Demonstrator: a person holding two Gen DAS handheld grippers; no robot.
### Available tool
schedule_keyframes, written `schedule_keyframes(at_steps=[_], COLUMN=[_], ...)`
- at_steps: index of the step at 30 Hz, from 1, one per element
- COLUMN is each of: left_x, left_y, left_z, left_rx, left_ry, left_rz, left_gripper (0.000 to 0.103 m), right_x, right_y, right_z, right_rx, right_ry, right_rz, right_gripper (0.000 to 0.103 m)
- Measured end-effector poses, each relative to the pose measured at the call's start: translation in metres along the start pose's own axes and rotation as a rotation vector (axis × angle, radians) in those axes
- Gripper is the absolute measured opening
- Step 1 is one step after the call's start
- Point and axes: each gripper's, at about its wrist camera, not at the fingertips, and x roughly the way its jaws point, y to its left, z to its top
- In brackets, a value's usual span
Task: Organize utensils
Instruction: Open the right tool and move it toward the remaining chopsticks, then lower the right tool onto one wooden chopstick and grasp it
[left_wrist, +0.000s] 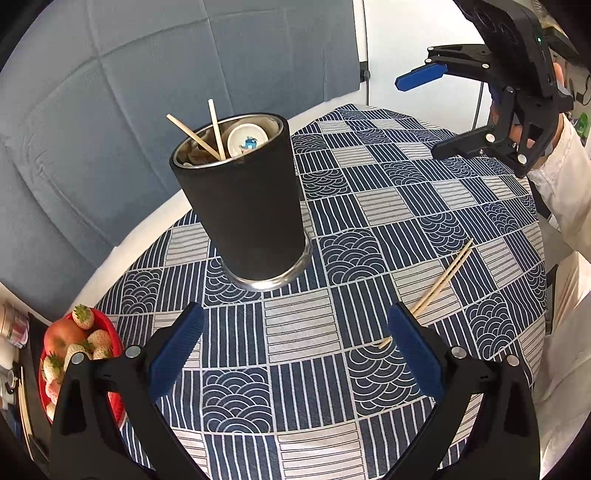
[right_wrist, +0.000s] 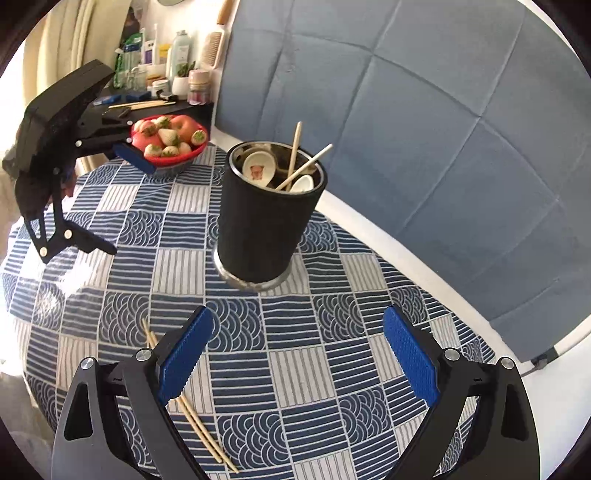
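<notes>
**Chopsticks on the cloth, both grippers empty**

Fingers on my left gripper (left_wrist: 295, 350) stand wide apart, holding nothing; my right gripper (right_wrist: 297, 354) is spread the same. A loose pair of chopsticks (left_wrist: 441, 284) lies flat on the tablecloth (left_wrist: 303, 332), just beside my left gripper's right finger, well apart from the black cup (left_wrist: 243, 206) that holds two more sticks and spoons. They look light, stiff and thin, likely to roll; I'd pinch both together near mid-length.

Both wrist views look down obliquely, near the table (left_wrist: 303, 332), from opposite edges. Shared: the cup (left_wrist: 243, 206) (right_wrist: 264, 225) at centre, the chopsticks (left_wrist: 439, 284) (right_wrist: 199, 417), each other's gripper.
</notes>
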Motion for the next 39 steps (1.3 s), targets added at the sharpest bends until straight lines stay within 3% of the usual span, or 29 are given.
schedule_keyframes(at_steps=[9, 15, 21, 32, 39], left_x=[0.019, 0.026, 0.018, 0.026, 0.025], left_y=[-0.014, -0.012, -0.022, -0.043, -0.047], left_z=[-0.018, -0.035, -0.041, -0.055, -0.061], left_rx=[-0.188, -0.399, -0.520, -0.703, -0.876], left_ry=[0.064, 0.079, 0.070, 0.126, 0.145], left_rz=[0.093, 0.132, 0.258, 0.263, 0.388], left_gripper=[0.097, 0.097, 0.097, 0.097, 0.097], right_x=[0.016, 0.032, 0.051, 0.072, 0.086], right_y=[0.026, 0.036, 0.040, 0.039, 0.050], right_z=[-0.049, -0.068, -0.079, -0.095, -0.101], right_rx=[-0.121, -0.169, -0.184, -0.198, -0.247], right_ry=[0.038, 0.078, 0.126, 0.172, 0.244], right_rz=[0.132, 0.213, 0.267, 0.315, 0.332], right_gripper=[0.089, 0.089, 0.089, 0.089, 0.092])
